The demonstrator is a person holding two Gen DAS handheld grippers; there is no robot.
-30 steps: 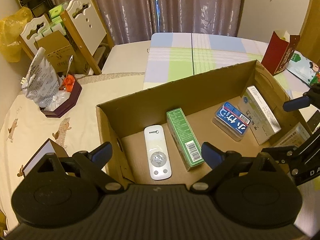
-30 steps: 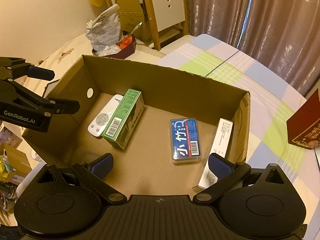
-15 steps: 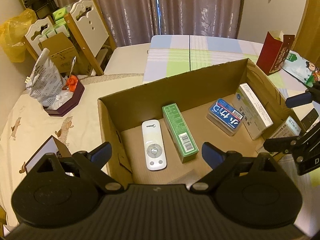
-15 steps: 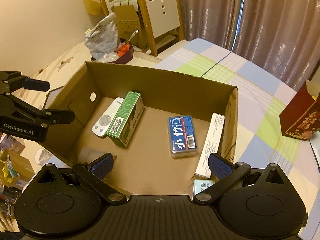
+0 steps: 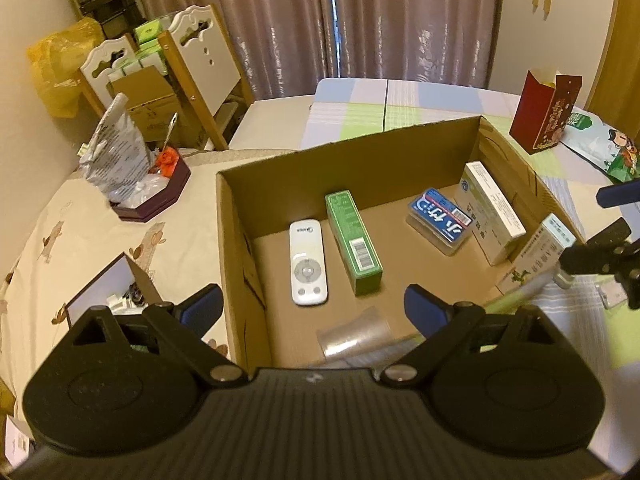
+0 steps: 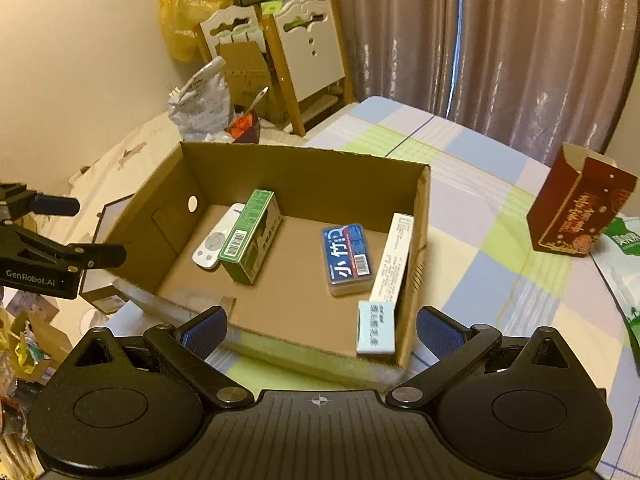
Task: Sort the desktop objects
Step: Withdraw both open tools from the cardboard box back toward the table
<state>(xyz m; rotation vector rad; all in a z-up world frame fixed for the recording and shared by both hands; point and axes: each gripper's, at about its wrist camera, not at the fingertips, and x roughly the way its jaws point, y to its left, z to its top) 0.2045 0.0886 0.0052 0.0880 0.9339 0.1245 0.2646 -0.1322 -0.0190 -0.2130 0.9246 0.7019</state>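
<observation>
Seemingly between picks, both the left gripper and right gripper hang released and empty above the cardboard box, which holds the sorted remote and packets; next comes reaching outside it.

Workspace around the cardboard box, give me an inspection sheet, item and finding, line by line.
Surface: checked tablecloth under the cardboard box.
Job's things: in the box, white remote, green box, blue case, long white box, pale blue box upright in the near corner.
Clutter: red paper bag, clear cup.
Grippers: left hand-held gripper and right hand-held gripper both open, empty.
Cables: nothing seen.
Surroundings: curtains, two chairs.
</observation>
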